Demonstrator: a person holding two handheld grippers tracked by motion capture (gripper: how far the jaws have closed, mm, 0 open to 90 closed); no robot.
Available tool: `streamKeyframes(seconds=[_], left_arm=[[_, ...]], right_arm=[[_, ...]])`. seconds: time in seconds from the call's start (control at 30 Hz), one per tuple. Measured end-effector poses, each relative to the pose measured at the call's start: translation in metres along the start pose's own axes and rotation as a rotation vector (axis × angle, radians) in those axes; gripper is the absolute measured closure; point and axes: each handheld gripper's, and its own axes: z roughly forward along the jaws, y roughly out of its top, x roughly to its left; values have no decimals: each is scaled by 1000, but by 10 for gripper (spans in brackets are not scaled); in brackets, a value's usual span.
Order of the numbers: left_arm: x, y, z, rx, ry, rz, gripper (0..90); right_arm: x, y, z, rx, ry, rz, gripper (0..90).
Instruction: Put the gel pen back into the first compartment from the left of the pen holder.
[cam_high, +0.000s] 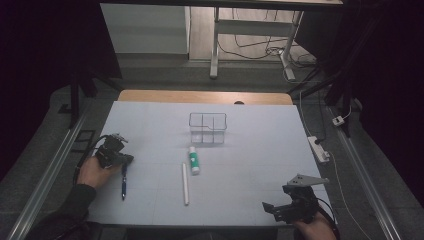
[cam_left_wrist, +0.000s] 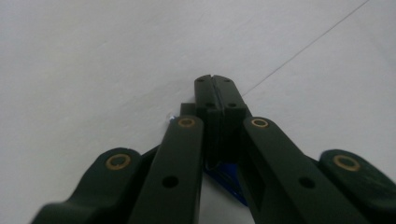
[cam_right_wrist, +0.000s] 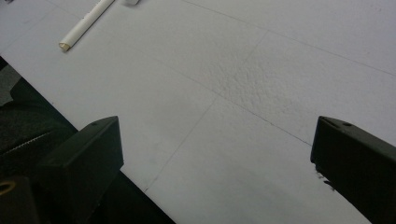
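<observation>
my left claw (cam_high: 120, 161) sits at the left side of the table (cam_high: 150, 120), low over the top end of the blue pen (cam_high: 123, 182), which lies flat on the white sheet and points toward my edge. in the left gripper view the two black jaws are pressed together at the tips with no gap between the pads, and a bit of the blue pen (cam_left_wrist: 229, 183) peeks out beneath them, so i read it as pinching the pen, though the contact itself is tucked under the jaws. my right claw (cam_high: 280, 207) hangs near the lower right corner of the sheet, jaws spread wide, with bare paper between them in the right gripper view and nothing touched. a white rolled stick (cam_high: 185, 183) lies near the middle of the sheet, well apart from both claws; its end shows at the top left of the right gripper view. just beyond it lies a glue stick (cam_high: 193, 160) with a green label, and farther back stands a clear divided organiser (cam_high: 207, 128), upright.
</observation>
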Motion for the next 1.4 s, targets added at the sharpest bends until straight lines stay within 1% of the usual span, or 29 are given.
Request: streamKeyframes(seconds=[0.03,0.07,0.1,0.17,0.23,0.37,0.57,0.67,0.83,1.0,1.1,1.23,1.4], left_arm=[[0,0,-1,6,10,0,893],[0,-1,-2,14,34,2,893],[1,-2,-3,20,46,5,893],[3,-6,-5,21,52,-8,893],[5,-9,-7,31,57,-9,893],[7,-19,-12,46,57,-26,893],[7,-33,-20,80,77,-32,893],[7,-42,-25,91,77,-37,893],[7,-63,-34,90,59,-65,893],[3,-81,-42,89,27,-76,892],[-4,-88,-45,96,12,-71,892],[-10,-95,-49,111,5,-72,893],[-19,-103,-52,124,-25,-67,892]], right_arm=[[0,0,0,1,-2,-3,20],[0,0,0,0,-3,-5,20],[0,0,0,0,-3,-6,20],[0,0,0,0,-3,-5,20],[0,0,0,0,-1,-4,20],[0,0,0,-2,1,-2,20],[0,0,0,0,0,-4,20],[0,0,0,1,0,-4,20],[0,0,0,2,2,-5,20],[1,0,0,5,1,-8,20],[1,0,0,8,0,-10,21],[1,0,1,10,0,-9,21],[1,0,1,11,-2,-12,21]])
